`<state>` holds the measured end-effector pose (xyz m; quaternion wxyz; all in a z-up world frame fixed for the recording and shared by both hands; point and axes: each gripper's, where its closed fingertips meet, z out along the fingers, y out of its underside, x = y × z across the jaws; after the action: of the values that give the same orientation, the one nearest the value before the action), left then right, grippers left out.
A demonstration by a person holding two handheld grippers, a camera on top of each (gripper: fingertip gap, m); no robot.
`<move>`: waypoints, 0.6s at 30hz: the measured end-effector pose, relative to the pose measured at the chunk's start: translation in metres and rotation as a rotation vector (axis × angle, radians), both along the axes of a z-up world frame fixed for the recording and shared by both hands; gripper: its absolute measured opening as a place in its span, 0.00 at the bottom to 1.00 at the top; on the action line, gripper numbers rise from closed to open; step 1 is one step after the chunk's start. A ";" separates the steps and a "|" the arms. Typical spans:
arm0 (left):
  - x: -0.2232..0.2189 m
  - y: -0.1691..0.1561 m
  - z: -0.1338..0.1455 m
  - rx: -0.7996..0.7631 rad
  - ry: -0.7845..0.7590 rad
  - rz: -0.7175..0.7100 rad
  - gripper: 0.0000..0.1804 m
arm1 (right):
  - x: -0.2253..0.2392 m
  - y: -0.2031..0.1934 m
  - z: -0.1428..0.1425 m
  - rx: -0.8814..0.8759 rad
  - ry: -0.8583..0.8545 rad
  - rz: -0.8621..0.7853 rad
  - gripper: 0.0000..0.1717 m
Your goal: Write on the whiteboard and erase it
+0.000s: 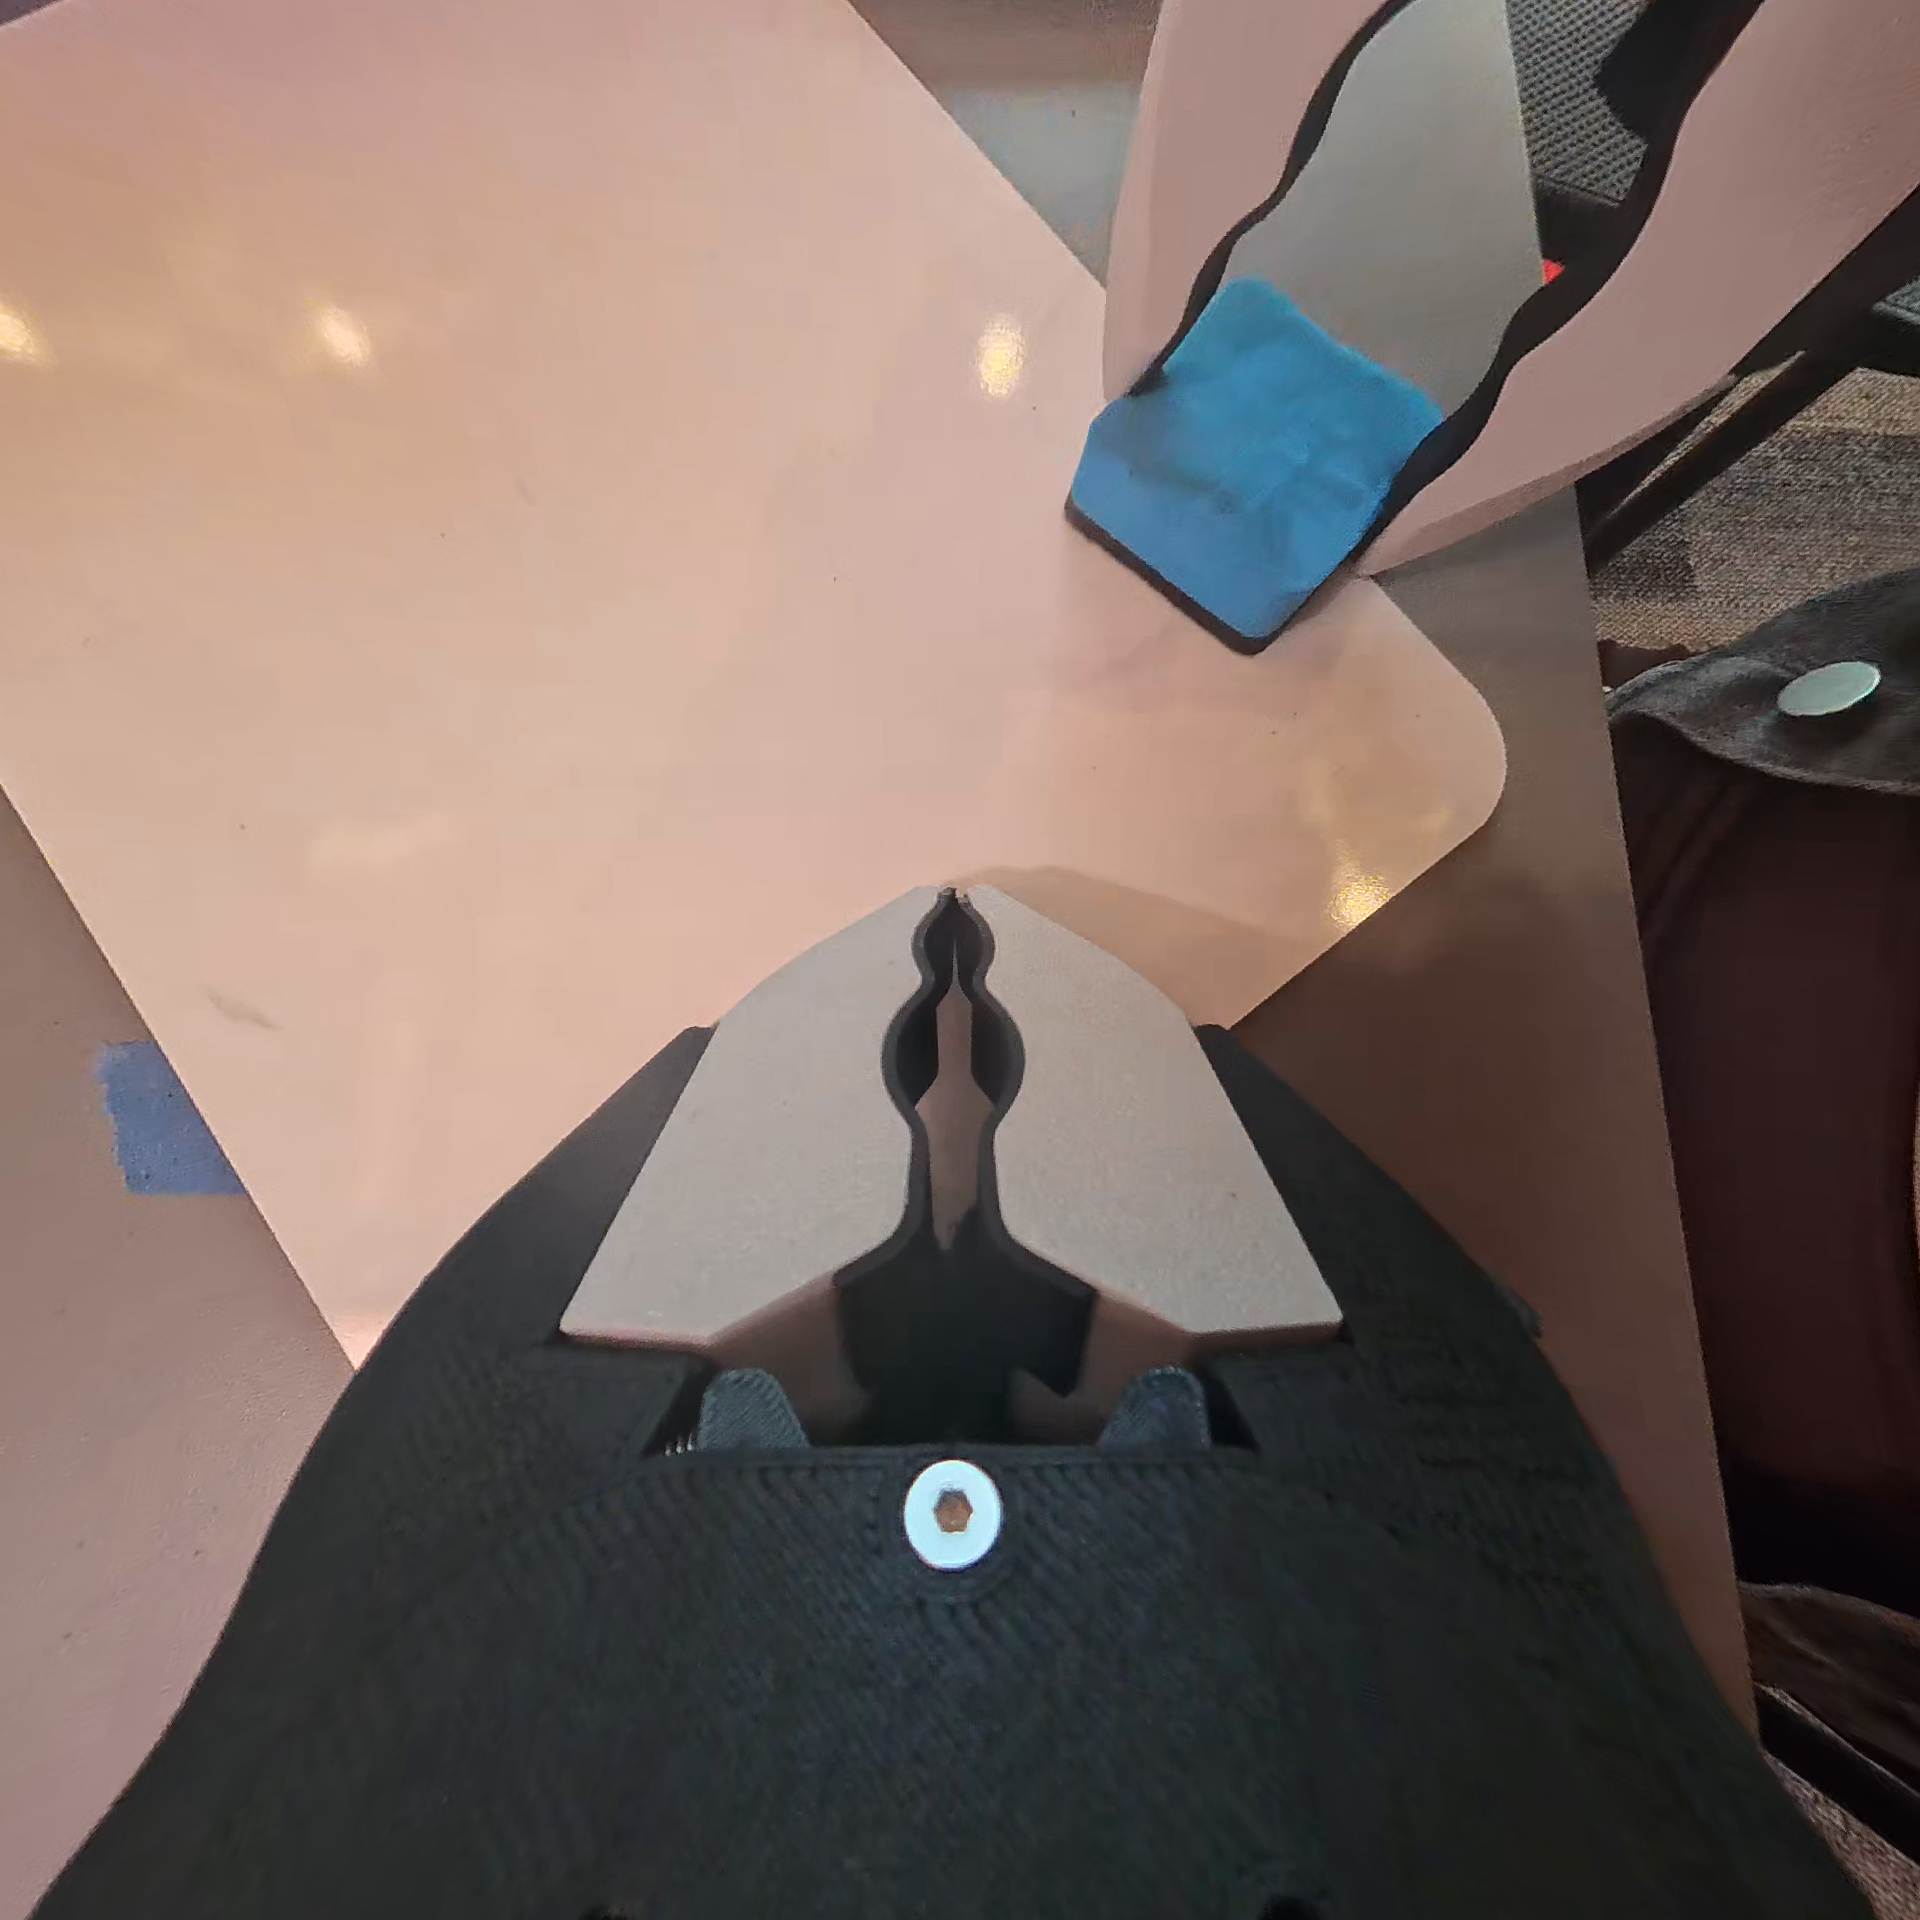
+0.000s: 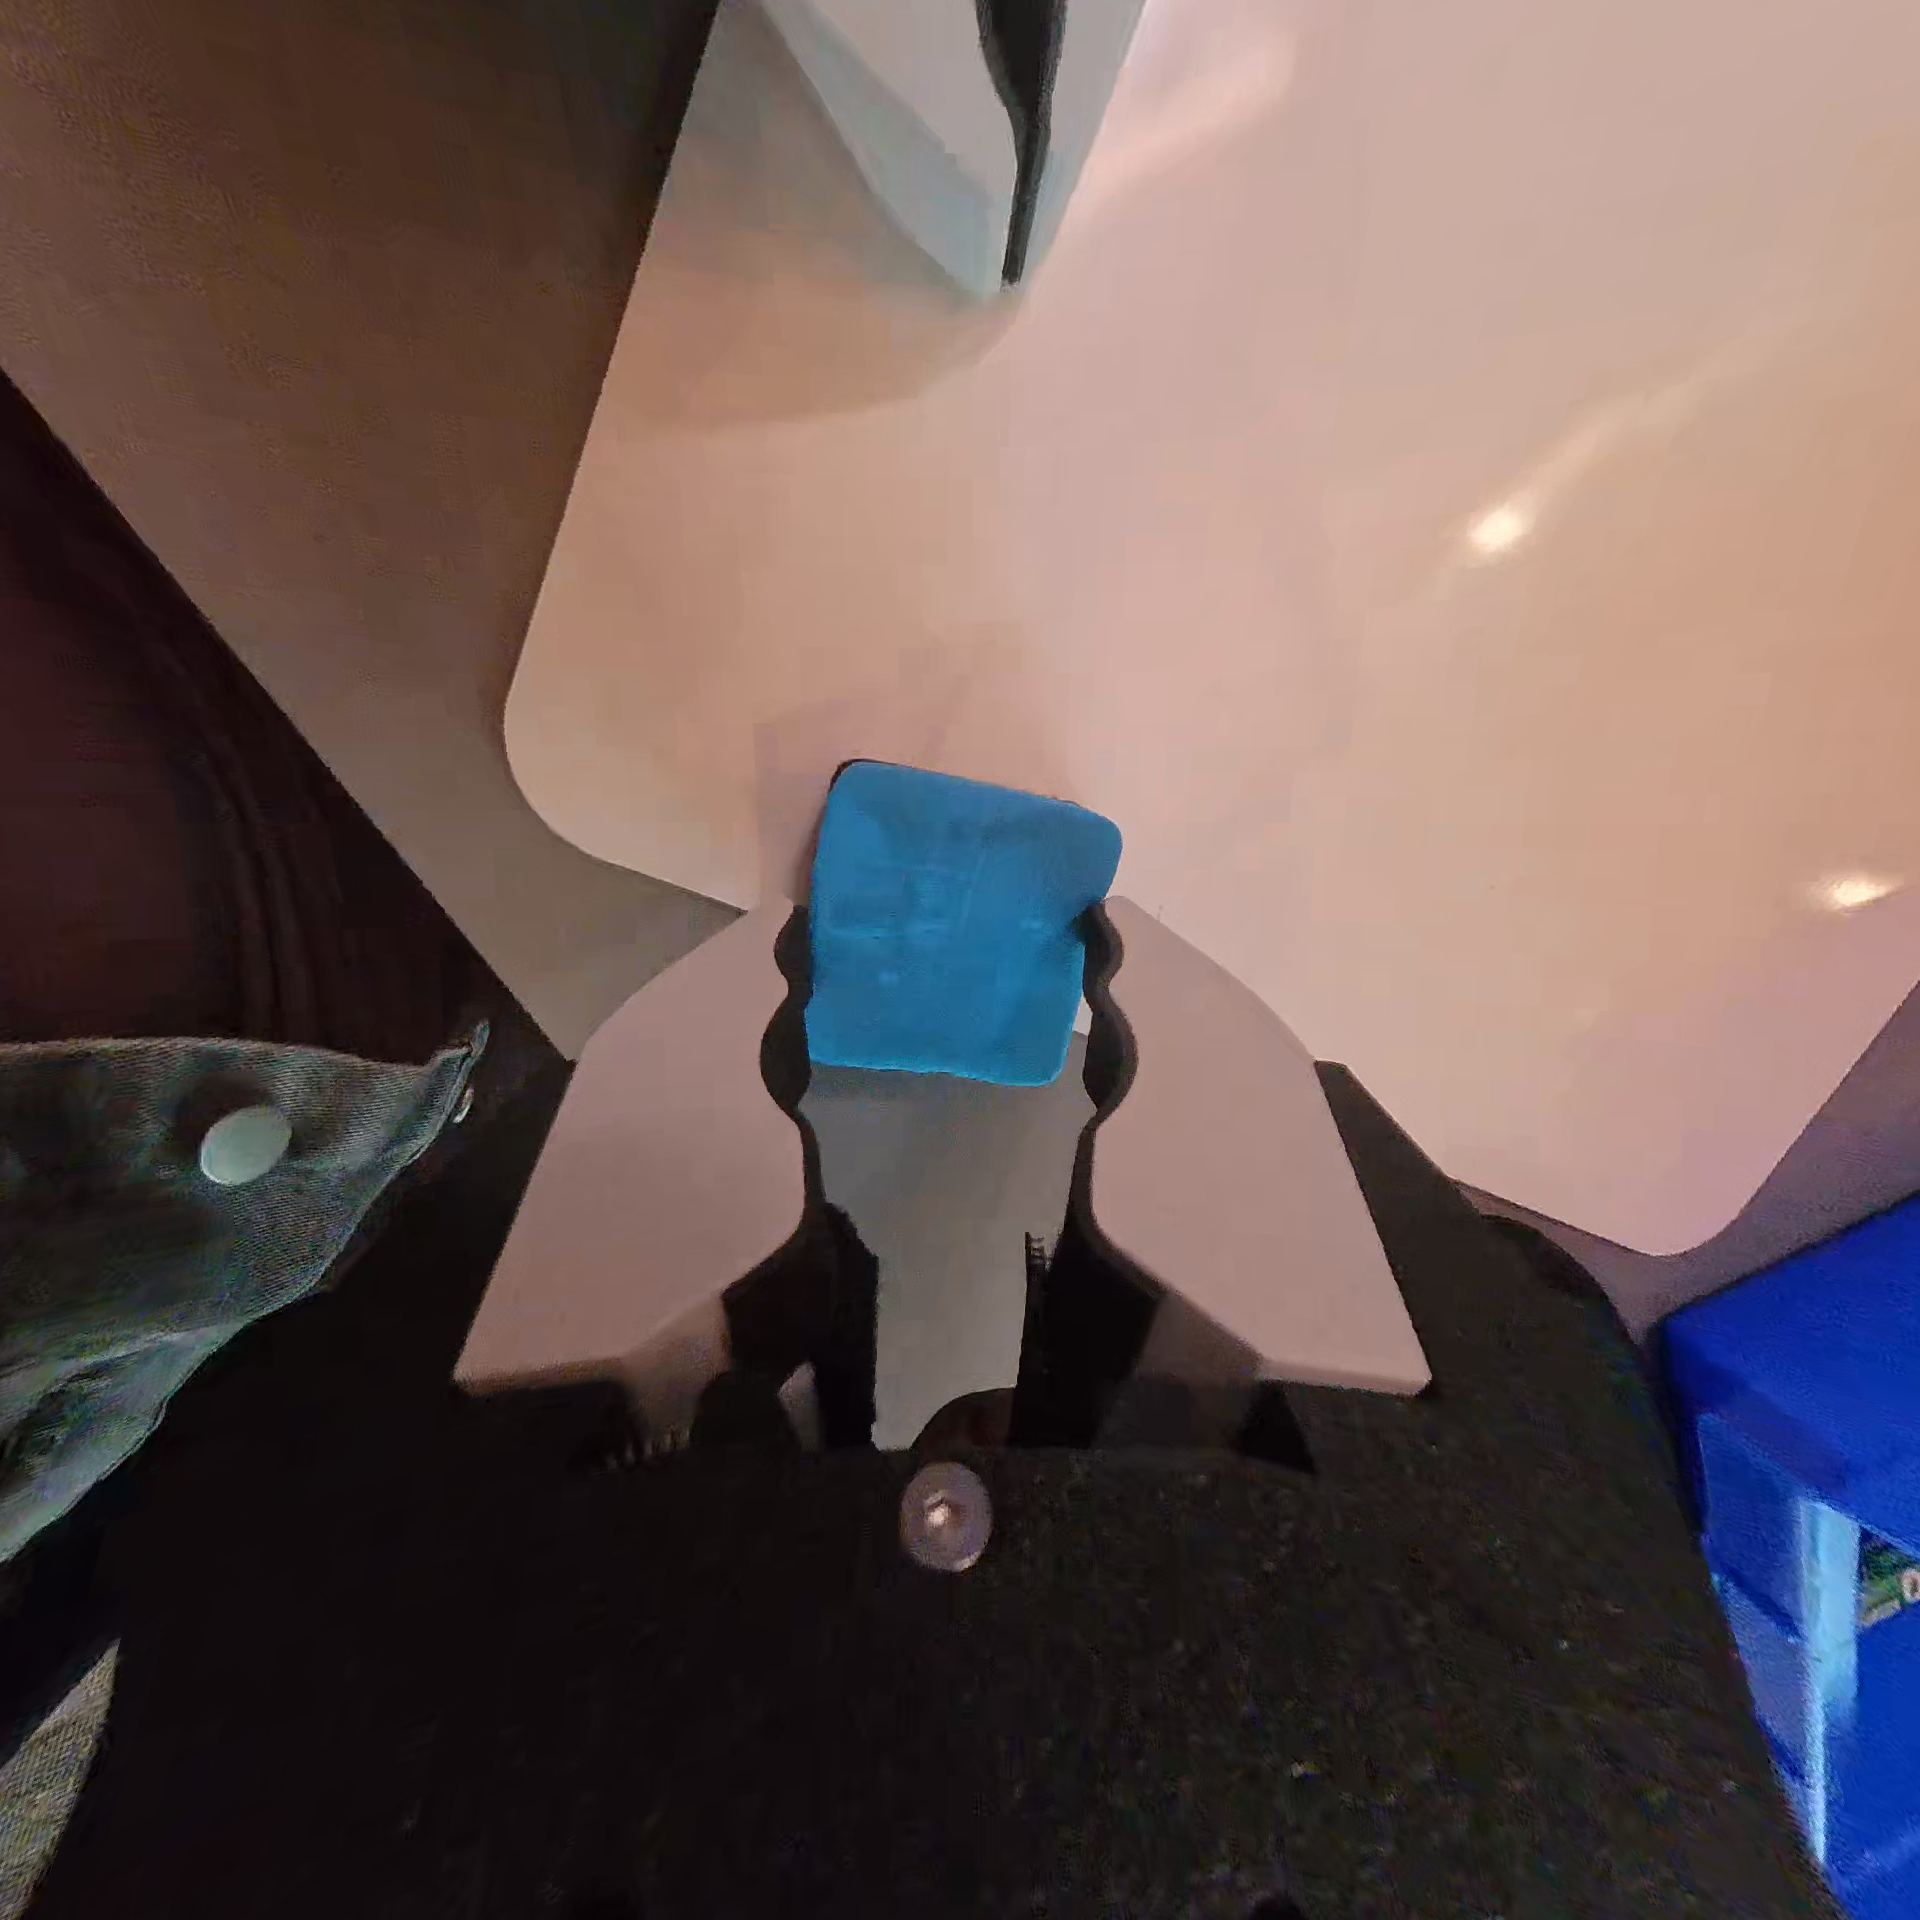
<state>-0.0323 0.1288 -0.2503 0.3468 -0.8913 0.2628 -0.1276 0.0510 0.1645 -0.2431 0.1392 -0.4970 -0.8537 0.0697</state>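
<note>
A strip of blue tape on the surface, beside the whiteboard's edge, is recorded in the left wrist view only; a blue box off another corner of the whiteboard is recorded in the right wrist view only. The left tongs are seen closed together, nothing between them, tips over the whiteboard near its rounded corner. The right tongs are held apart, clamped on a blue eraser, pads pressed to both its sides. The eraser is laid against the whiteboard near that corner.
</note>
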 end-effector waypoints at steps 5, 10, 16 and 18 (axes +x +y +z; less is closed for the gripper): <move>0.000 0.000 0.000 0.000 -0.005 0.002 0.00 | -0.026 -0.006 0.000 -0.031 0.073 -0.001 0.30; 0.000 0.000 0.000 -0.003 -0.010 -0.002 0.00 | -0.022 -0.004 0.012 -0.173 0.119 -0.065 0.36; 0.000 0.000 0.000 -0.002 -0.013 0.001 0.00 | -0.021 -0.007 0.010 -0.211 0.135 -0.100 0.32; 0.000 -0.001 0.000 -0.001 -0.011 0.001 0.00 | -0.024 -0.005 0.007 -0.182 0.143 -0.094 0.29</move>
<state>-0.0318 0.1283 -0.2500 0.3478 -0.8908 0.2604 -0.1327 0.0275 0.1598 -0.2362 0.1572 -0.5409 -0.8074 0.1755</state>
